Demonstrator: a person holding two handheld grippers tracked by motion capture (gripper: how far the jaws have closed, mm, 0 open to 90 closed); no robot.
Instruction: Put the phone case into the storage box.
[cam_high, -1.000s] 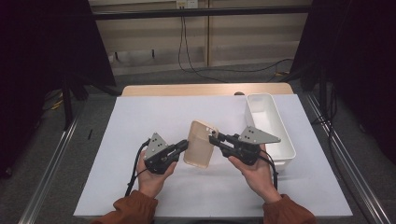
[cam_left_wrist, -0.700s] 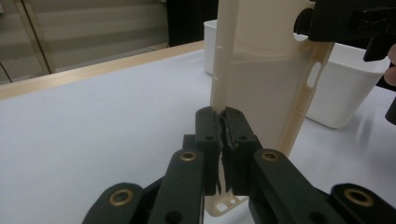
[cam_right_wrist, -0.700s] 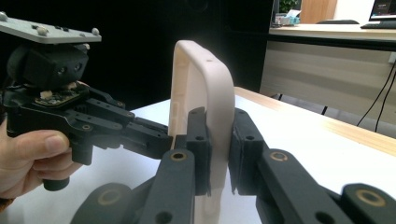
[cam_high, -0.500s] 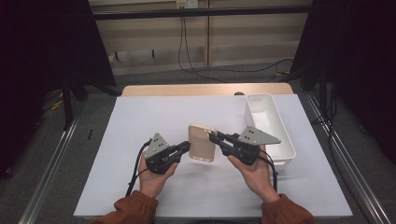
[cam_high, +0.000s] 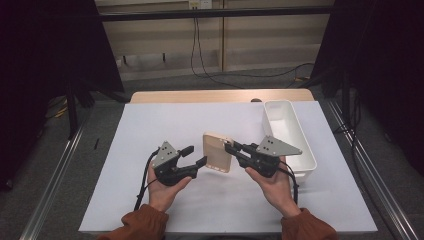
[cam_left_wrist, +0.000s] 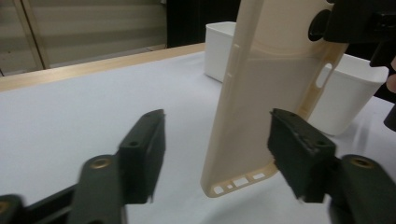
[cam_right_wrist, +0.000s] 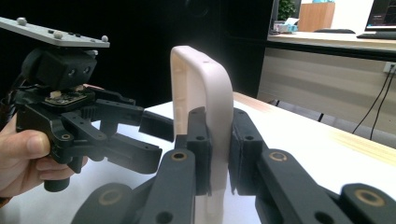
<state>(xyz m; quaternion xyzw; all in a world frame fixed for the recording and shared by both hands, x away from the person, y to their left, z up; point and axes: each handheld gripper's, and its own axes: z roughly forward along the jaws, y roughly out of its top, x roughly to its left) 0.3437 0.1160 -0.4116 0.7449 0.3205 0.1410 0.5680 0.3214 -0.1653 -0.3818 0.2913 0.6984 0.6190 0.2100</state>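
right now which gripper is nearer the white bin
Right. The right gripper sits just beside the bin, fingers shut on the phone case. The left gripper is past the case, farther off.

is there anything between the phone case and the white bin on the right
Nothing visible does. The phone case is held upright off the table, clamped in the right gripper; the white bin lies just beyond that hand, with bare white table cover between. The left gripper has just been opening, pads off the case, on the far side.
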